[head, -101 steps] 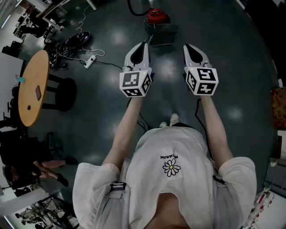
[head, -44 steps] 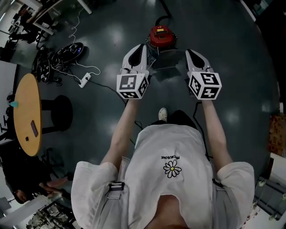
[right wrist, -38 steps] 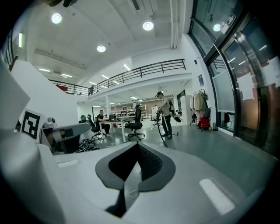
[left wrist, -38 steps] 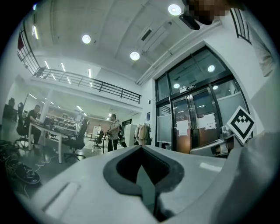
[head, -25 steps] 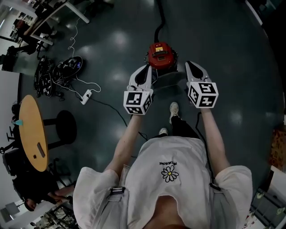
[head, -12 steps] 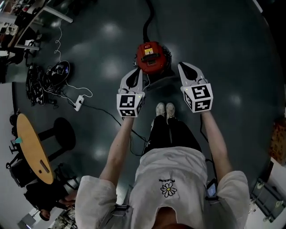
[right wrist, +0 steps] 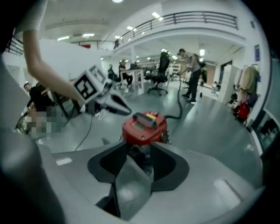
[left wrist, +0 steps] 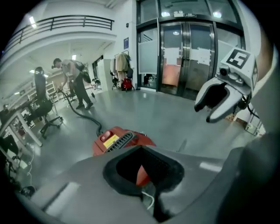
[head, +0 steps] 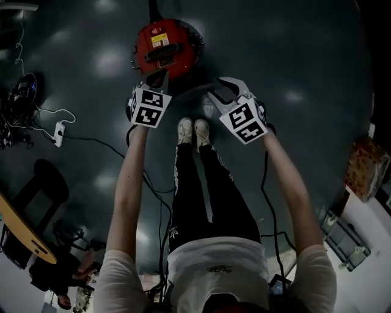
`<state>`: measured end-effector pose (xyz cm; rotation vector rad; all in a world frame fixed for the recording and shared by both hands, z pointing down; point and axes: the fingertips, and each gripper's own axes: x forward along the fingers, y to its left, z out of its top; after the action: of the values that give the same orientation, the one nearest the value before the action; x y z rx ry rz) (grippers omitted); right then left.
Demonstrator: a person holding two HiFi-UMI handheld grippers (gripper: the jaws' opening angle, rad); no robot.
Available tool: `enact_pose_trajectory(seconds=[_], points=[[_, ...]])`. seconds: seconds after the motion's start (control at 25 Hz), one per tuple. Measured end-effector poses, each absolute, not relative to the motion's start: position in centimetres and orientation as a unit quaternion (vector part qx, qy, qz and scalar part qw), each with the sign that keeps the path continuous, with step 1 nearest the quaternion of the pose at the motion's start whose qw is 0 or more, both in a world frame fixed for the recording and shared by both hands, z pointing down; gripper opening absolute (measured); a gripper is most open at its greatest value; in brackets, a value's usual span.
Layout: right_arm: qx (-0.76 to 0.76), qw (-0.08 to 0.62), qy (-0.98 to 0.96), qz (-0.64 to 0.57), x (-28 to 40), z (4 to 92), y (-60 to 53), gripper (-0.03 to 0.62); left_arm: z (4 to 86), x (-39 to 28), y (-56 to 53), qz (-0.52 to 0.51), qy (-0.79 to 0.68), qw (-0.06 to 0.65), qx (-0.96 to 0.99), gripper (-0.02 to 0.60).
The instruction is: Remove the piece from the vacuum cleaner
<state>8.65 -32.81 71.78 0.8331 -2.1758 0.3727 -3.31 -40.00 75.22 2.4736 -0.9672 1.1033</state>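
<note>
Far left, floor: white power strip (head: pixel 59 131) with its cord trailing off, a dark stool (head: pixel 40 183) below it, and the edge of a round wooden table (head: pixel 20 228) at the lower corner.

Left gripper (head: pixel 161 74): held out at arm's length and angled down. Its tips sit over the near rim of the vacuum cleaner; contact cannot be judged. In the left gripper view the jaw tips meet, so the jaws are pressed together with nothing pinched. Red casing shows through the opening behind the tips.

Vacuum cleaner (head: pixel 165 46): red, round, standing on the dark floor straight ahead of the person's shoes (head: pixel 192 131). There is a yellow label (head: pixel 160 40) on top, and a black hose (head: pixel 151 7) leads away from the far side. Which part is the piece to be removed cannot be told; nothing lies off the body.

Right gripper (head: pixel 223 90): just right of the vacuum cleaner and near it. Its jaws have just been opening and stand spread. Nothing is between the pads; the red body shows beyond the gap.

Far right: brownish box (head: pixel 363 177) by the wall.
</note>
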Motion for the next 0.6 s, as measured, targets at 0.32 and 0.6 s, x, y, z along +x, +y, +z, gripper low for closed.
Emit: enact_pose_trajectory(seconds=[0.32,0.6], points=[[0.152,0.607,-0.776,0.077,10.5,88.8,-28.4,0.281,83.7,-2.8,-40.1,0.427,-0.302,0.157,0.838,0.000],[0.133,0.639,-0.752,0.091,10.7,92.3,-29.6,0.290,84.5,-2.2,-39.8,0.480,-0.266,0.131,0.826,0.002]])
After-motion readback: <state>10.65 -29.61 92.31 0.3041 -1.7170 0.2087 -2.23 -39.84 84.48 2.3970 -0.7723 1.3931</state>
